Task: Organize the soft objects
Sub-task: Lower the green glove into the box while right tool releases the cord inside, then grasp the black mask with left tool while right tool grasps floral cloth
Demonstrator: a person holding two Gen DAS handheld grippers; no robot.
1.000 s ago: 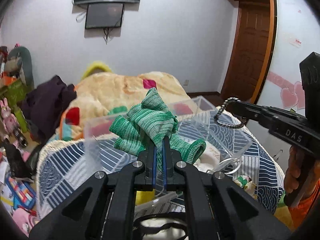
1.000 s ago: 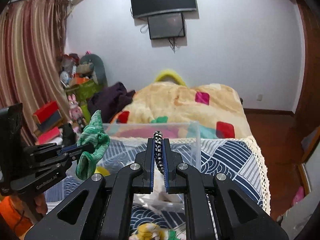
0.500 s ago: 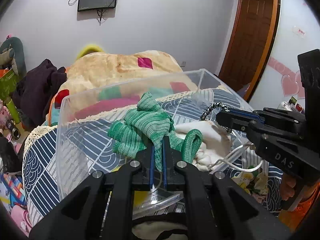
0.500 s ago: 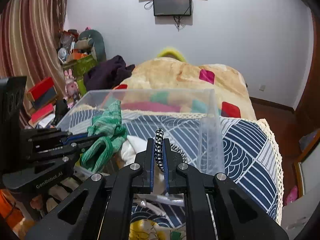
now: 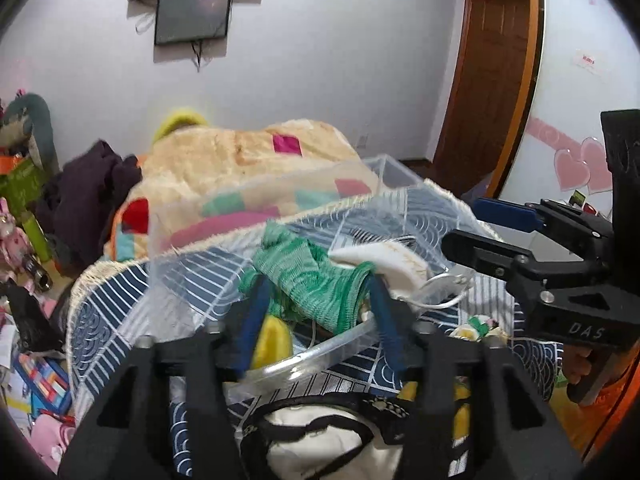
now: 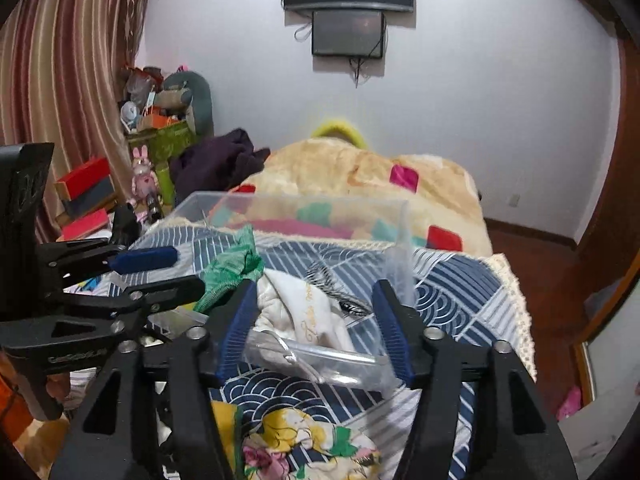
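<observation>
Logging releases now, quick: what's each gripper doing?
Left gripper: open, holding nothing; green knit cloth lies between its fingers.
Right gripper: open, holding nothing.

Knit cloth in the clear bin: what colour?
Green knit cloth, mottled with lighter green; clearest in the left wrist view.

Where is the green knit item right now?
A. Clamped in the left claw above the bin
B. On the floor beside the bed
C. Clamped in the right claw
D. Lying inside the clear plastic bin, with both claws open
D. The green knit item rests in the clear plastic bin next to white cloth, and the left claw and right claw are both spread open, gripping nothing.
</observation>
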